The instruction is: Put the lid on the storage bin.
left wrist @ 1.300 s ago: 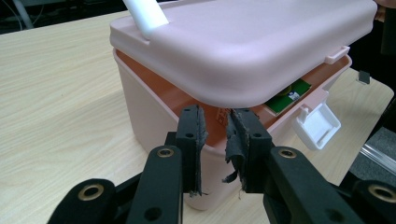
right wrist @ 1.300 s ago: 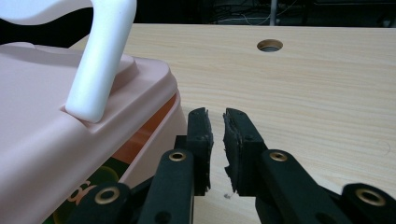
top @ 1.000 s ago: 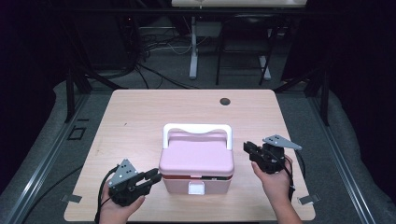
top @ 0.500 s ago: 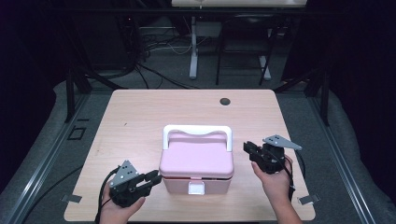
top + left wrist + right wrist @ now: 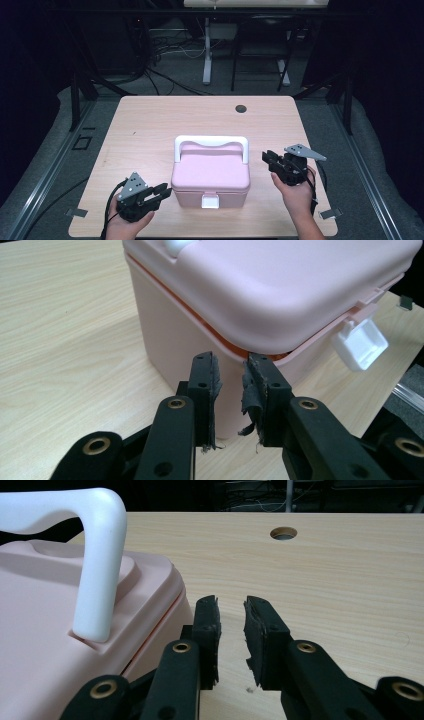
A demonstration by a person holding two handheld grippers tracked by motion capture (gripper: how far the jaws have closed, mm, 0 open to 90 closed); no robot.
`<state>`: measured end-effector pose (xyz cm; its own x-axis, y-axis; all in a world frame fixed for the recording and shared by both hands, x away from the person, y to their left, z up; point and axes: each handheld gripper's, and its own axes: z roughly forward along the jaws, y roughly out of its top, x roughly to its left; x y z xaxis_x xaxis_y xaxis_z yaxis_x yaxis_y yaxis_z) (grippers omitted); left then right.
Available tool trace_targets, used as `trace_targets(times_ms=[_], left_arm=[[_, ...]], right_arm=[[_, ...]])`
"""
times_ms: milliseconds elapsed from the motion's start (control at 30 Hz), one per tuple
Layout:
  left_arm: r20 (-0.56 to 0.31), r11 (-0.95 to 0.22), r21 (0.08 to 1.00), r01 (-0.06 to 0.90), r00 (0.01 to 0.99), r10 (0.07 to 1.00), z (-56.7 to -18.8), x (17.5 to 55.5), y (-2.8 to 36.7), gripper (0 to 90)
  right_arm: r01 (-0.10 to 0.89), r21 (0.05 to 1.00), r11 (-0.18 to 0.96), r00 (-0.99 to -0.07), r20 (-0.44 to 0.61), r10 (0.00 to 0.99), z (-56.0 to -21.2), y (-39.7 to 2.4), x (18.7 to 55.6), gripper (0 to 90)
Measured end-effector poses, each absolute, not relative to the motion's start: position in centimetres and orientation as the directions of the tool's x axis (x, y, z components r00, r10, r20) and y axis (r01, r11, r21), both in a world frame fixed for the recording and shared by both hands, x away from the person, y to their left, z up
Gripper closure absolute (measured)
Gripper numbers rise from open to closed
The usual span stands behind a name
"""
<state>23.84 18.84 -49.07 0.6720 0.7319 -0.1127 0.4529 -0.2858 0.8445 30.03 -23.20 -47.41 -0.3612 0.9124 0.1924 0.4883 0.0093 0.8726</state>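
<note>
A: A pink box (image 5: 210,178) is seen near the front edge of the pale wooden surface (image 5: 150,130), between the two grippers. Its lid is closed, a white handle (image 5: 210,142) is raised over the far side of the lid, and a white latch (image 5: 210,201) is hung on the front wall.

B: And the left gripper (image 5: 161,191) is held low at the box's front left corner, its fingers (image 5: 207,385) parted by a narrow gap, with nothing pinched. From above, the tips are seen just beside the box wall; actual contact cannot be judged.

A: The right gripper (image 5: 268,159) is carried in a hand (image 5: 296,192) at the box's right side, level with the lid. A small gap is kept between its fingers (image 5: 208,625) too, and only bare wood is framed there.

B: Something extra is given by the left gripper view: an orange seam (image 5: 200,322) is picked out under the lid edge, and the latch (image 5: 361,342) is shown tilted outward from the wall. Frayed black padding is noted on the finger faces.

A: In the right gripper view, the handle (image 5: 95,555) is shown rising from a socket in the lid corner, with the lid's top moulded in a raised step. A round hole (image 5: 283,532) in the surface is caught beyond.

B: That same hole (image 5: 241,108) is spotted from above, well behind the box.
</note>
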Motion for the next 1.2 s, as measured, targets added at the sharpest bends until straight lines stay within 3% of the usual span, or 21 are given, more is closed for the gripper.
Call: trace_targets(times_ms=[1200], left_arm=[[-0.133, -0.198, 0.858, 0.474, 0.578, 0.805, -50.4, 27.5, 20.8, 60.3]], right_arm=[[0.499, 0.867, 0.014, -0.348, 0.185, 0.919, -48.0, -23.6, 30.4, 69.2]])
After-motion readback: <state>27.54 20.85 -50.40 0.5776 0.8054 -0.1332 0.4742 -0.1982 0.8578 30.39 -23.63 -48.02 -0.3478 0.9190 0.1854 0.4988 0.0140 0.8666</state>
